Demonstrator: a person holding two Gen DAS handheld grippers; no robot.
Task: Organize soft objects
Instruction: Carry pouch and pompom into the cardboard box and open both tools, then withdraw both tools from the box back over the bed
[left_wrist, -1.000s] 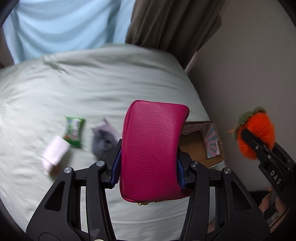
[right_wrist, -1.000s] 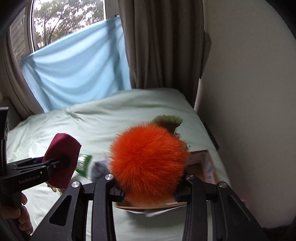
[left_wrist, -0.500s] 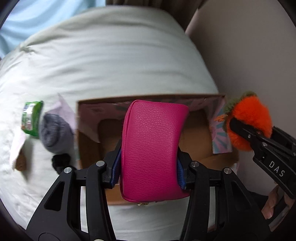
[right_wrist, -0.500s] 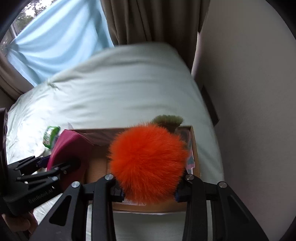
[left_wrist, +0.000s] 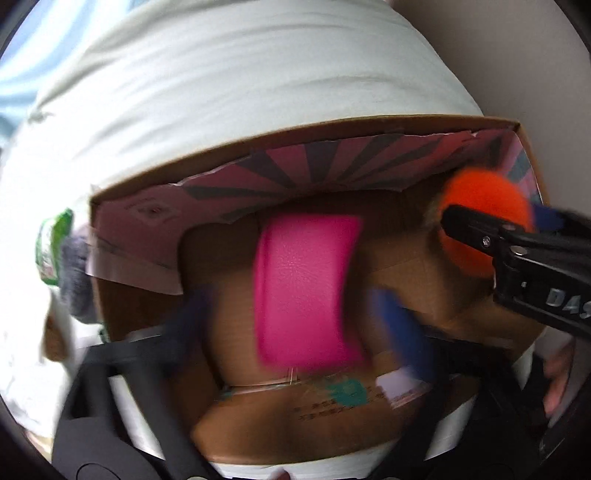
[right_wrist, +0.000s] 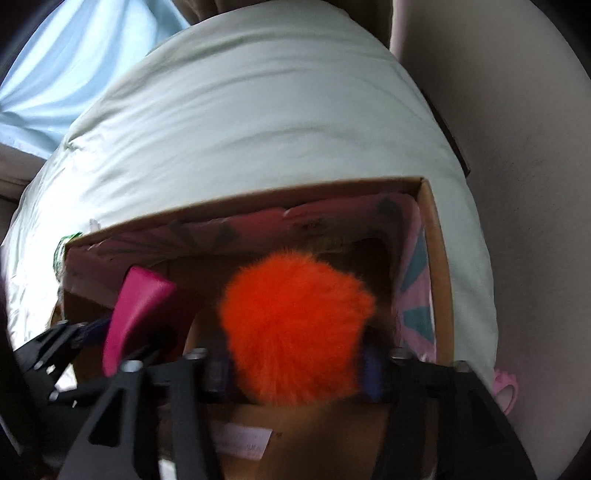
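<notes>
An open cardboard box (left_wrist: 295, 136) with pink patterned flaps sits on the pale green bed; it also shows in the right wrist view (right_wrist: 436, 236). In the left wrist view the magenta leather pouch (left_wrist: 304, 291) is inside the box, loose between the spread blue pads of my left gripper (left_wrist: 299, 317), which is open and blurred. The pouch shows in the right wrist view (right_wrist: 136, 306) too. My right gripper (right_wrist: 295, 369) is shut on the fluffy orange plush (right_wrist: 295, 328) and holds it inside the box, at its right side. The plush appears in the left wrist view (left_wrist: 487, 218) too.
Left of the box on the bed lie a grey fluffy object (left_wrist: 75, 280) and a green packet (left_wrist: 51, 243). A beige wall (right_wrist: 517, 184) runs along the right of the bed. A light blue cloth (right_wrist: 74, 62) hangs beyond the bed's far end.
Both grippers have gone down into the box. My left gripper has opened and let go of the magenta pouch. The right one still holds the orange plush.
</notes>
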